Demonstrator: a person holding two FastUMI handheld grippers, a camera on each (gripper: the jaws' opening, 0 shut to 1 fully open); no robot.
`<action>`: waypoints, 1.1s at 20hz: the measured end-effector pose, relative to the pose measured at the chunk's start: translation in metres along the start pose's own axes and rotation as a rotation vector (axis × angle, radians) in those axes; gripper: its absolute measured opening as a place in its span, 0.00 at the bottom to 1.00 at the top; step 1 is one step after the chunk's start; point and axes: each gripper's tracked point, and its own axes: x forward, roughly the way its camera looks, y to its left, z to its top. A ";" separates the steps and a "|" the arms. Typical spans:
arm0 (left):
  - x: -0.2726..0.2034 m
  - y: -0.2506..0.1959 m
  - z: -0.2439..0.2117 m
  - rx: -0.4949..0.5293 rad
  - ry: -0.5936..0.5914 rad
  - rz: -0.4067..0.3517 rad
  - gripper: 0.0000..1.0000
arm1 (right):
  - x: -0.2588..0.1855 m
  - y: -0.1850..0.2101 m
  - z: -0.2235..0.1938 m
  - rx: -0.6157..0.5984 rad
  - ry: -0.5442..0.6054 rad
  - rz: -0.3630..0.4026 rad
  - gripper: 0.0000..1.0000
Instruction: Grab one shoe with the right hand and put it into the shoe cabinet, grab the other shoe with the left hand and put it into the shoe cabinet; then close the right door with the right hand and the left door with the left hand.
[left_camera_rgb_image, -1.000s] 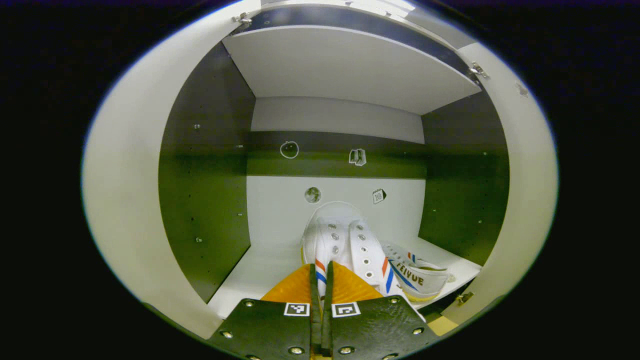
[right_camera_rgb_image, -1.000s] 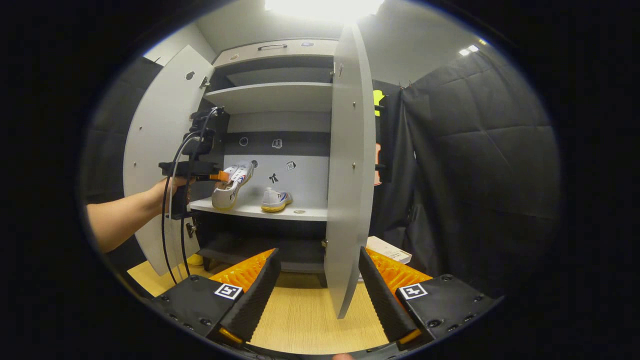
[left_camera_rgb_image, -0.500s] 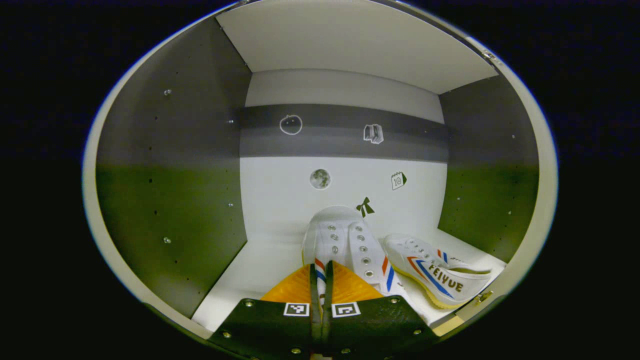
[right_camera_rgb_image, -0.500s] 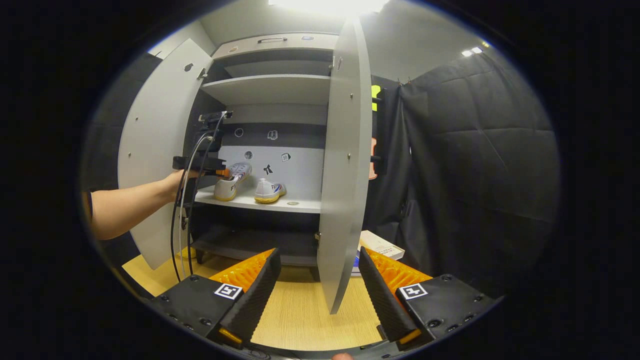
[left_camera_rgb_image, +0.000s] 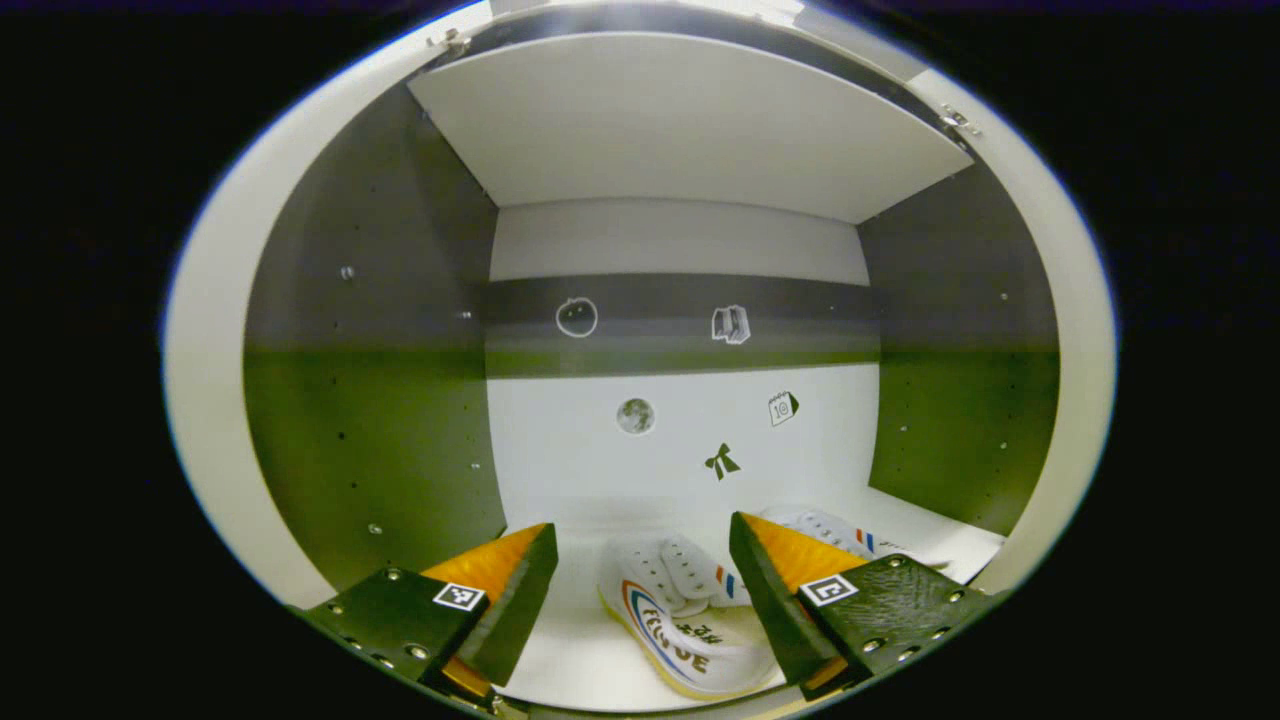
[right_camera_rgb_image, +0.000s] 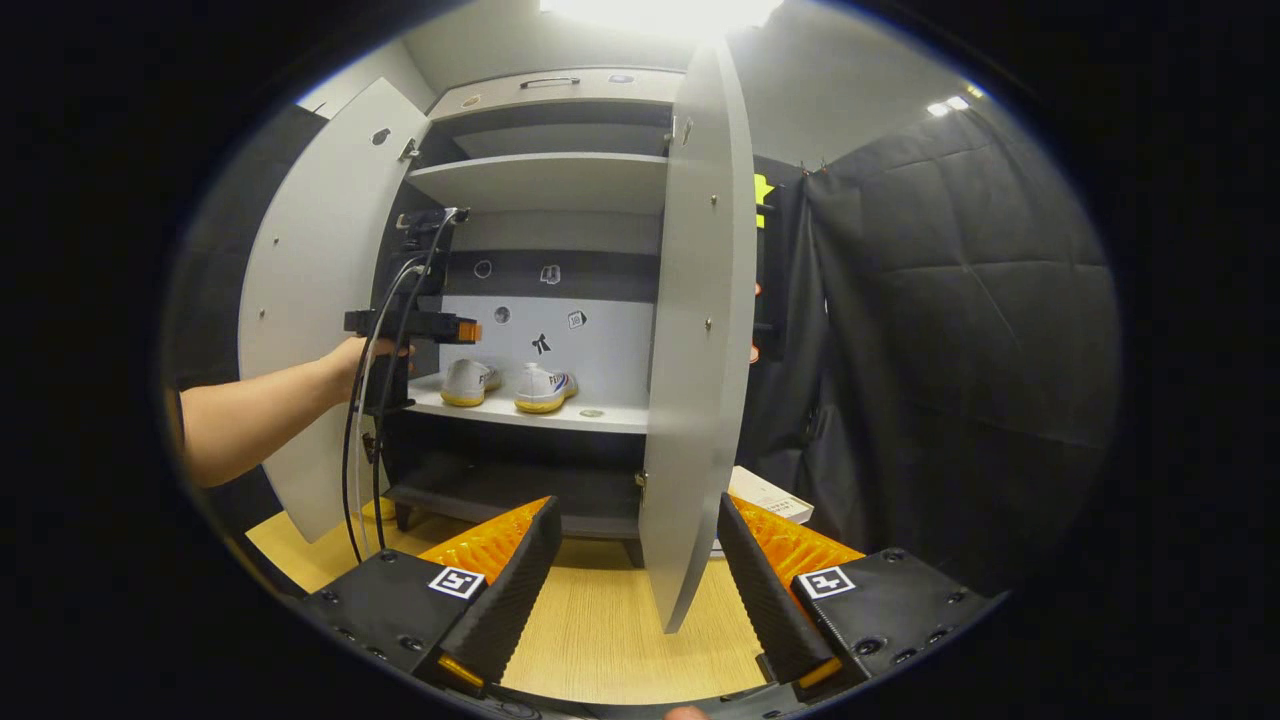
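Two white shoes lie side by side on the cabinet's middle shelf (left_camera_rgb_image: 560, 660). The left shoe (left_camera_rgb_image: 680, 625) (right_camera_rgb_image: 468, 382) lies just below and between the fingers of my open left gripper (left_camera_rgb_image: 640, 600), free of them. The right shoe (left_camera_rgb_image: 840, 530) (right_camera_rgb_image: 543, 388) rests beside it, partly hidden by a finger. In the right gripper view a hand holds the left gripper (right_camera_rgb_image: 455, 328) above the left shoe. My right gripper (right_camera_rgb_image: 632, 575) stands open and holds nothing, back from the cabinet, facing the edge of the open right door (right_camera_rgb_image: 695, 330). The left door (right_camera_rgb_image: 310, 300) is open too.
The cabinet has an upper shelf (right_camera_rgb_image: 545, 180) and a dark lower compartment (right_camera_rgb_image: 510, 490) near the wooden floor (right_camera_rgb_image: 600, 630). A flat box (right_camera_rgb_image: 770, 495) lies on the floor behind the right door. Cables (right_camera_rgb_image: 365, 400) hang from the left gripper.
My left gripper opened and let the shoe go; the shoe now lies flat on the shelf. The gripper drew back and rose slightly. The right gripper barely moved.
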 end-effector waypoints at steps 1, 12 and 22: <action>-0.012 -0.003 0.010 0.005 -0.023 -0.004 1.00 | 0.000 0.000 0.003 0.000 -0.009 0.003 0.98; -0.155 -0.007 0.065 0.004 -0.141 -0.019 1.00 | -0.007 -0.017 0.042 0.036 -0.079 0.016 0.98; -0.272 -0.024 0.043 0.011 -0.106 -0.061 1.00 | -0.005 -0.035 0.062 0.081 -0.115 0.015 0.98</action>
